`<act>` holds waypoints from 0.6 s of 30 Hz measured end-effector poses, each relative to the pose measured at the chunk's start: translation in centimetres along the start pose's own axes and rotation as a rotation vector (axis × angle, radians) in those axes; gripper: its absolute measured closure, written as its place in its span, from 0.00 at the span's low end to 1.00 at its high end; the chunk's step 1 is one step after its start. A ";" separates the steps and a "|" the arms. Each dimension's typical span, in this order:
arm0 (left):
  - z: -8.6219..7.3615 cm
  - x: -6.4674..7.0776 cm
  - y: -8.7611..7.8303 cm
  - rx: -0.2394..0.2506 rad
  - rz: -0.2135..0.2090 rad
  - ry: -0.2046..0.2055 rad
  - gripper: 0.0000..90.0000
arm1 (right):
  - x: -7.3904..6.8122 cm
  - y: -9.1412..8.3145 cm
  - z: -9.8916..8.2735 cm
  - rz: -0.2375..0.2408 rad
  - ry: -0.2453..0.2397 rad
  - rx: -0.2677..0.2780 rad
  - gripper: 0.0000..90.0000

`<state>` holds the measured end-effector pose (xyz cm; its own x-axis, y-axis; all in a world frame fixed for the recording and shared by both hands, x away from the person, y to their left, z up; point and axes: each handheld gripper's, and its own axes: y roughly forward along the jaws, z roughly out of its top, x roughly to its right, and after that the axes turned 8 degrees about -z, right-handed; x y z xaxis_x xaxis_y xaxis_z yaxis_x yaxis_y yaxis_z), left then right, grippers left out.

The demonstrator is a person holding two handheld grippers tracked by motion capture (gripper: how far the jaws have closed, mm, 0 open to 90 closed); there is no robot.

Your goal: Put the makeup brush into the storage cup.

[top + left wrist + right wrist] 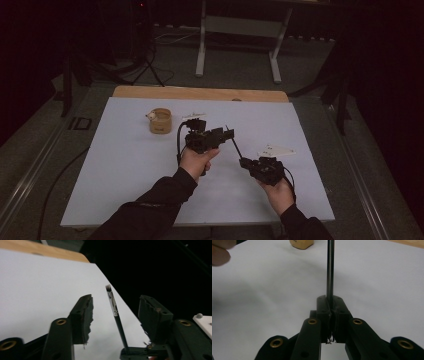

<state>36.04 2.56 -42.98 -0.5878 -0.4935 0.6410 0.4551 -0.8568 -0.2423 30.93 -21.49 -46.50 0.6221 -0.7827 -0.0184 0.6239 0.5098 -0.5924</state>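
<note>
A thin dark brush with a silver ferrule and dark bristle tip is clamped by its handle in my right gripper, which is shut on it. In the high view the right gripper holds the brush slanting up and to the left. My left gripper stands open around the brush's upper end. In the left gripper view the brush stands in the gap, touching neither pad. A tan wooden cup sits on the white table cover, left of both grippers.
A flat white piece lies right of the right gripper, and a small white object lies beside the cup. The table's wooden edge runs along the back. A grey frame stands on the floor beyond.
</note>
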 end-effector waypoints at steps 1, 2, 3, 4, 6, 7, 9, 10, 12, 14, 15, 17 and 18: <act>0.0 0.0 0.0 0.000 0.000 0.000 0.56 | 0.0 0.0 0.0 0.000 -0.001 -0.002 0.95; -0.1 -0.1 0.3 0.002 -0.010 -0.016 0.57 | 0.0 0.0 0.0 -0.001 -0.002 -0.003 0.95; -0.1 -0.1 0.3 0.002 -0.010 -0.016 0.59 | 0.0 0.0 0.0 -0.001 -0.002 -0.003 0.95; -0.2 -0.1 0.5 0.004 -0.014 -0.032 0.62 | 0.0 0.1 0.0 0.003 -0.004 -0.005 0.95; -0.2 -0.2 0.7 0.014 -0.008 -0.050 0.66 | -0.1 0.1 0.0 0.005 -0.004 -0.002 0.95; -0.2 -0.2 0.7 0.014 -0.008 -0.050 0.67 | -0.1 0.1 0.0 0.006 -0.005 -0.005 0.95; -0.2 -0.1 0.9 0.024 -0.004 -0.071 0.72 | -0.1 0.1 0.0 0.008 -0.007 -0.006 0.95; -0.3 -0.1 1.0 0.024 0.010 -0.081 0.73 | -0.2 0.1 0.0 0.010 -0.010 -0.008 0.95; -0.3 -0.1 1.1 0.044 0.015 -0.112 0.76 | -0.2 0.1 0.0 0.011 -0.010 -0.007 0.95; -0.3 -0.1 1.1 0.049 0.030 -0.117 0.77 | -0.3 0.1 0.0 0.011 -0.015 -0.011 0.95; -0.3 -0.1 1.1 0.056 0.028 -0.128 0.82 | -0.3 0.1 0.0 0.012 -0.013 -0.010 0.95; -0.3 -0.1 1.1 0.053 0.034 -0.128 0.86 | -0.2 0.2 0.0 0.013 -0.013 -0.013 0.95; -0.3 -0.1 1.1 0.053 0.028 -0.130 0.89 | -0.2 0.2 0.0 0.017 -0.010 -0.013 0.95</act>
<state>36.42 1.59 -43.52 -0.4845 -0.4909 0.7241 0.5069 -0.8321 -0.2250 30.92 -21.24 -46.59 0.6376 -0.7701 -0.0203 0.6069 0.5183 -0.6025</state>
